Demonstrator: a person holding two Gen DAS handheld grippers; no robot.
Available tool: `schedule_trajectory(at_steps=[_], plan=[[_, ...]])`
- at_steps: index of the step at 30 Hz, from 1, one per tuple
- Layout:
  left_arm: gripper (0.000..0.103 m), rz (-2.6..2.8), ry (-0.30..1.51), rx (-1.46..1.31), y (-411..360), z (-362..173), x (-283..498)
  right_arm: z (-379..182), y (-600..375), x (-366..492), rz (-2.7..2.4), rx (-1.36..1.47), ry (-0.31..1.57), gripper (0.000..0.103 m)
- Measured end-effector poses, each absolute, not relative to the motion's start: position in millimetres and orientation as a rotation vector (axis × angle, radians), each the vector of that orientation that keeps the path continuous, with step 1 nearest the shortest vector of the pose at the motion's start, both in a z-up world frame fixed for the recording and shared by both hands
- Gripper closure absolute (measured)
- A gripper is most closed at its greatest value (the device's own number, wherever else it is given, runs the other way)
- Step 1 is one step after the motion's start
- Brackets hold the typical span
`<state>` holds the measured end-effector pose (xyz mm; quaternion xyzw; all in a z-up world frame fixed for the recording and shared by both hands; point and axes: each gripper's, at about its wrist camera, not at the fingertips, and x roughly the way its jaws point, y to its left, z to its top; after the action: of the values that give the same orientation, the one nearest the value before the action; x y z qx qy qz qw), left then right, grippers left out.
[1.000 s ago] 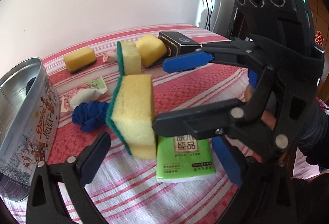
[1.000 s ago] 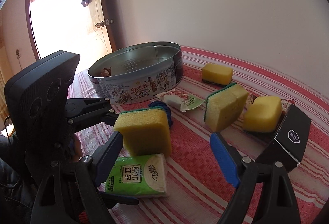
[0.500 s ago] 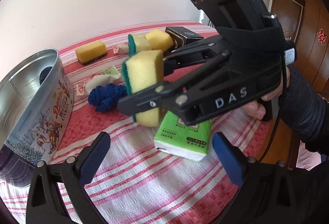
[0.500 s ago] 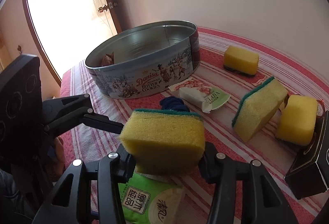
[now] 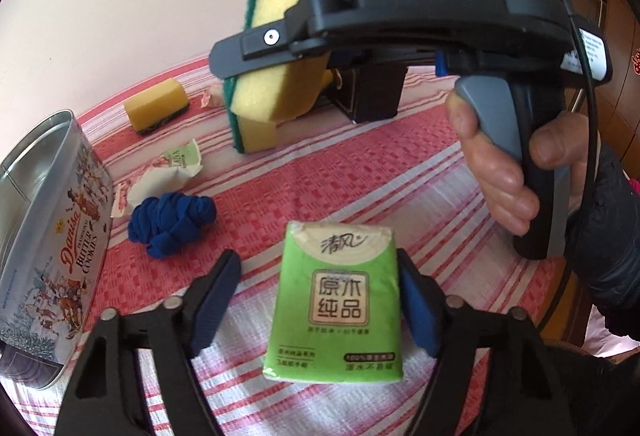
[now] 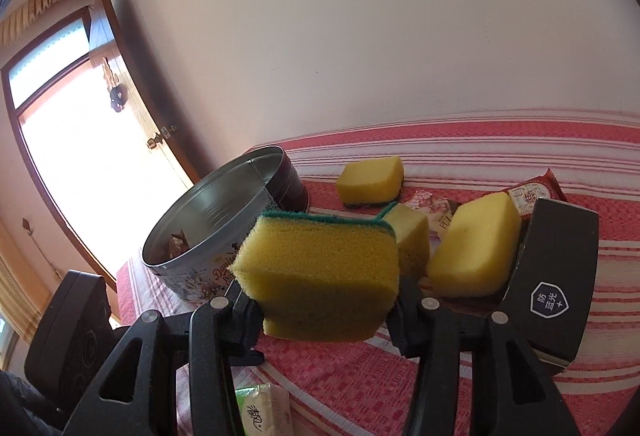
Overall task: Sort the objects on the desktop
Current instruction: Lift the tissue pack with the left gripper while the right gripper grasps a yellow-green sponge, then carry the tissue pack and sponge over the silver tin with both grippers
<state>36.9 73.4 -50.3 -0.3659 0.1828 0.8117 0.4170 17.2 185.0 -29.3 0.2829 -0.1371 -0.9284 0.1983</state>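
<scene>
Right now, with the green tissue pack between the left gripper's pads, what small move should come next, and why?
Probably finish closing the left gripper on the tissue pack: its jaws are closing, the right pad touches, the left pad still shows a gap.

- The right gripper (image 6: 326, 310) was wide open by the sponge (image 6: 320, 276) before. Now it squeezes the sponge and has lifted it above the tissue pack (image 5: 338, 302).
- The left gripper (image 5: 316, 300) was open above the tissue pack. Now it has come down around the pack and its jaws are closing, one pad already at the pack's side.
</scene>
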Motion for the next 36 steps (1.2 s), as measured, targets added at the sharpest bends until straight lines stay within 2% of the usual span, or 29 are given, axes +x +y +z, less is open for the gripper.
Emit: schedule_trajectory(at_steps=[2, 10, 24, 30, 36], plan=[[0.053, 2.067, 0.442, -0.909, 74.0, -49.0, 38.3, -31.2, 176.7, 16.5, -2.614, 0.793, -0.34, 0.05], [0.053, 2.244, 0.4, -0.873, 58.3, -39.4, 34.5, -29.6, 181.0, 19.1, -2.686, 0.772, -0.355, 0.05], [0.053, 2.621, 0.244, -0.655, 4.3, 12.6, -6.1, -17.6, 188.2, 26.2, -2.902, 0.673, -0.367, 0.05], [0.053, 2.777, 0.088, -0.607, -34.0, 17.6, -24.2, -5.3, 154.0, 26.8, -2.972, 0.573, -0.314, 0.05], [0.053, 2.916, 0.041, -0.54, -66.1, 20.0, -36.9, 2.4, 115.3, 20.0, -2.949, 0.502, -0.268, 0.05]])
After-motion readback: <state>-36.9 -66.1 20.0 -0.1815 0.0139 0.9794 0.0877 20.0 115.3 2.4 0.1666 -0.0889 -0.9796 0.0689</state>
